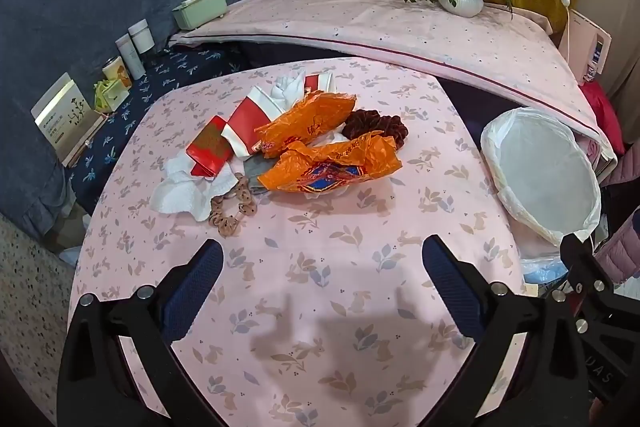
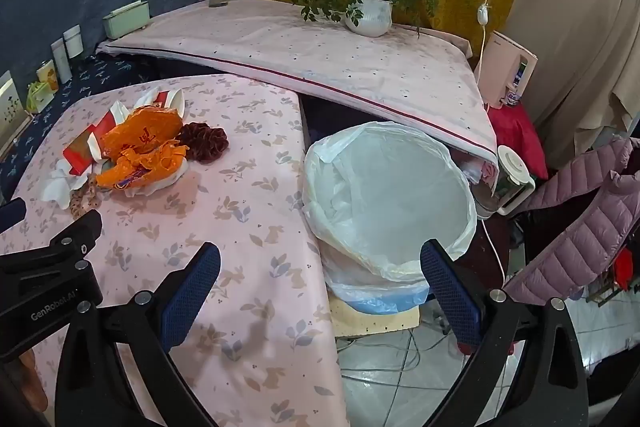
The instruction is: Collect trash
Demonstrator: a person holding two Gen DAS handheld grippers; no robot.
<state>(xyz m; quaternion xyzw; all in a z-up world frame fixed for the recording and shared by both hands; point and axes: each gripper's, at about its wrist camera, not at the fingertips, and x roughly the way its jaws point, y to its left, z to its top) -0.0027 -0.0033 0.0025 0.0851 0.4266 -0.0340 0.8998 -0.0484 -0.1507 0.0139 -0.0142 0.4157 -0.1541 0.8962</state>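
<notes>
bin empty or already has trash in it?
Looks empty: the bin shows only bare white liner inside. The trash pile sits on the table.

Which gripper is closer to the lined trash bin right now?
Right. The right gripper hovers, jaws open, at the bin rim; the left gripper sits over the table, bin off to its right.

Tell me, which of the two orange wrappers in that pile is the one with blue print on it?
The orange wrapper with the blue label is the nearer one, at the pile's front edge. The other orange wrapper lies behind it and shows only reddish print.
</notes>
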